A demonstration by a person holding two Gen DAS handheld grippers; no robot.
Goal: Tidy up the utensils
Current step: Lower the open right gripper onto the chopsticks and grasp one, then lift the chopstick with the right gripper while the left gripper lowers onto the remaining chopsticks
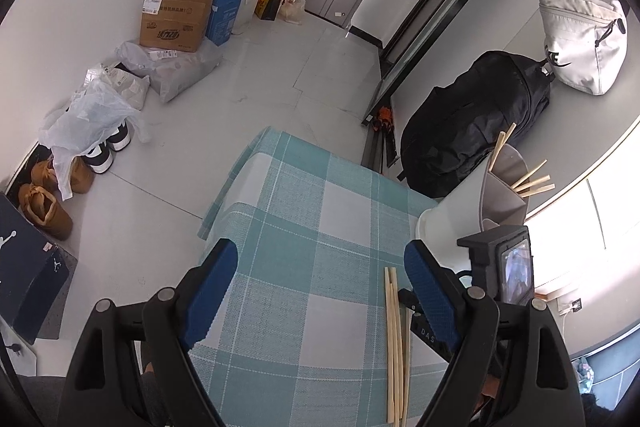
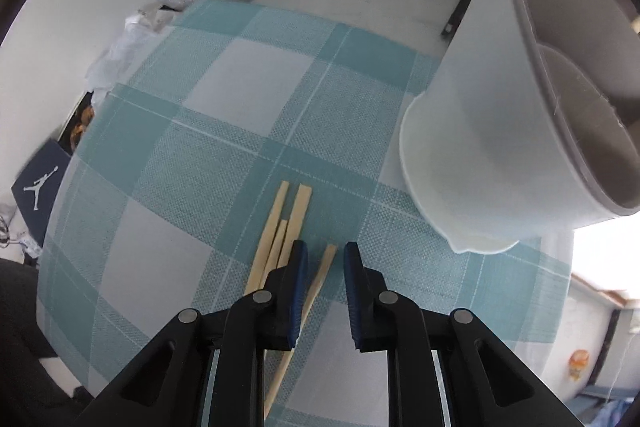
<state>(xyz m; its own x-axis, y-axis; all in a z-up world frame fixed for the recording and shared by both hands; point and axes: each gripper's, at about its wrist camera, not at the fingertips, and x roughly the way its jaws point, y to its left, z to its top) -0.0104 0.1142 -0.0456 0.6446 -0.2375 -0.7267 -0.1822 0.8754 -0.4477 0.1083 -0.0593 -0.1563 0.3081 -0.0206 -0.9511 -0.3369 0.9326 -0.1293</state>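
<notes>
Several bamboo chopsticks [image 2: 276,239] lie on the teal checked tablecloth [image 2: 208,163]. My right gripper [image 2: 325,259] is open, low over them, its jaws either side of one separate chopstick [image 2: 320,279]. A white utensil holder with a grey insert [image 2: 520,115] stands to the right; in the left wrist view the holder [image 1: 472,203] has several chopsticks [image 1: 532,181] sticking out. My left gripper [image 1: 320,267] is wide open and empty above the table, with the loose chopsticks [image 1: 394,347] near its right finger.
A black backpack [image 1: 472,131] and a white bag [image 1: 584,39] sit on a grey surface past the table. Cardboard boxes [image 1: 176,19], plastic bags and shoes [image 1: 52,195] line the floor at left. The table's far edge [image 1: 304,143] drops to the floor.
</notes>
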